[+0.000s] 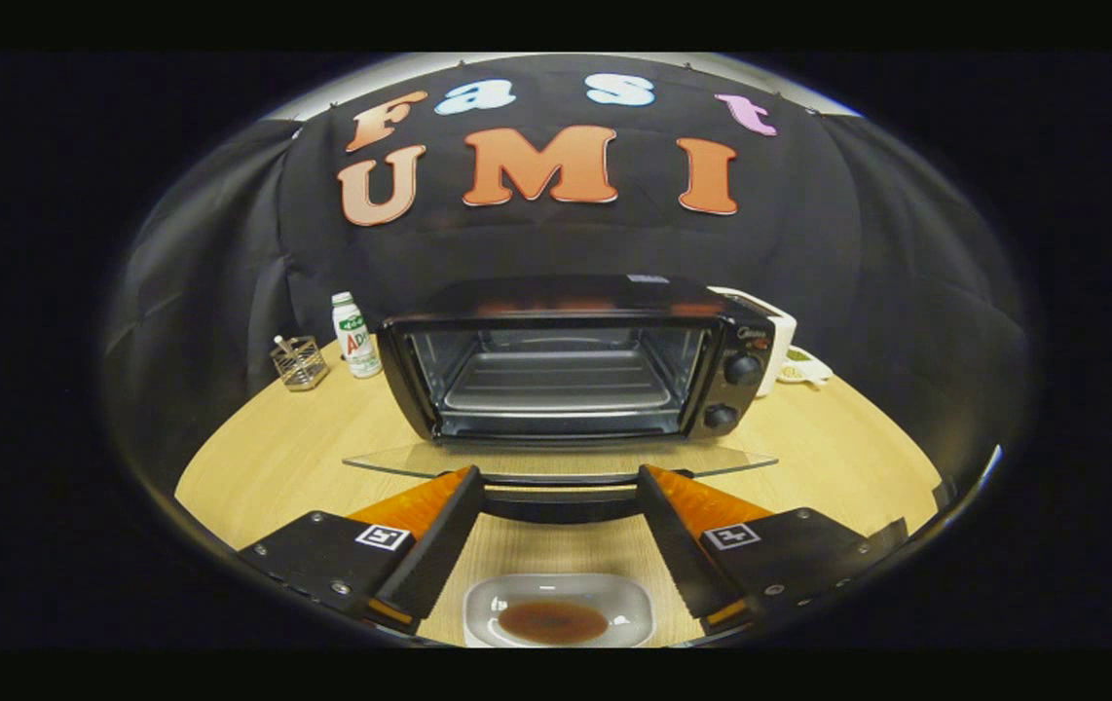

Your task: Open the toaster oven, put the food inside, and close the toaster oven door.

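A black toaster oven stands on the wooden table, its glass door folded down flat toward me. Inside I see a bare metal tray. Two knobs sit on its right panel. My gripper is open, its orange-and-black fingers spread wide, with the tips just at the door's front edge and handle. Nothing is between them. Below the fingers, close to me, a white dish holds a flat brown piece of food.
Left of the oven stand a small white bottle and a wire holder. A white appliance and a small dish sit behind the oven's right side. Black cloth walls close the booth.
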Available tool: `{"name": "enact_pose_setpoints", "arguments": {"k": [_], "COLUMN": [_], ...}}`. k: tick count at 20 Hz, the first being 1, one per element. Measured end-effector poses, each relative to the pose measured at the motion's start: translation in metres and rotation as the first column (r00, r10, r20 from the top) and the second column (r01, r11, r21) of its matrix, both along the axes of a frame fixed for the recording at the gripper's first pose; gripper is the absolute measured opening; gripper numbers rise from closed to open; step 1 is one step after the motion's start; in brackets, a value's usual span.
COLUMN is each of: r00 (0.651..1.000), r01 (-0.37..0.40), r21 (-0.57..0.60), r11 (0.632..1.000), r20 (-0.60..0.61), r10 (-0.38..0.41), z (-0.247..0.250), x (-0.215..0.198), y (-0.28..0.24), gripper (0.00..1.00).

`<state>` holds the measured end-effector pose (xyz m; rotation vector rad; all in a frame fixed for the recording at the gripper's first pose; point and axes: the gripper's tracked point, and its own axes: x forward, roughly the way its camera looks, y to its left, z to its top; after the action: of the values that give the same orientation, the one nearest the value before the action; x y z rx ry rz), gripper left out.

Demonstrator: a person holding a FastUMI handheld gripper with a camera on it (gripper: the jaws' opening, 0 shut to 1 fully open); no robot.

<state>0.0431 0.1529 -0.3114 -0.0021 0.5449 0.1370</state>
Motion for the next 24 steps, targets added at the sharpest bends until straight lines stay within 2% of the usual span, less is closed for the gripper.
{"name": "enact_pose_setpoints", "arguments": {"k": [7, 12, 19, 24], "r00": [0.994, 0.985, 0.986, 0.991], "r01": [-0.008, 0.019, 0.03, 0.004], "r21": [-0.028, -0.001, 0.042, 0.026], "r11": [1.0, 1.0, 0.999, 1.0], "r20": [-0.105, -0.171, -0.165, -0.132], "r10": [0.005, -0.019, -0.023, -0.001], "z": [-0.05, -0.076, -0.053, -0.03], "x": [-0.026, -0.031, -0.038, -0.058], "y": [-0.004, -0.006, -0.009, -0.018], "gripper": [0.94, 0.94, 0.96, 0.97]}}
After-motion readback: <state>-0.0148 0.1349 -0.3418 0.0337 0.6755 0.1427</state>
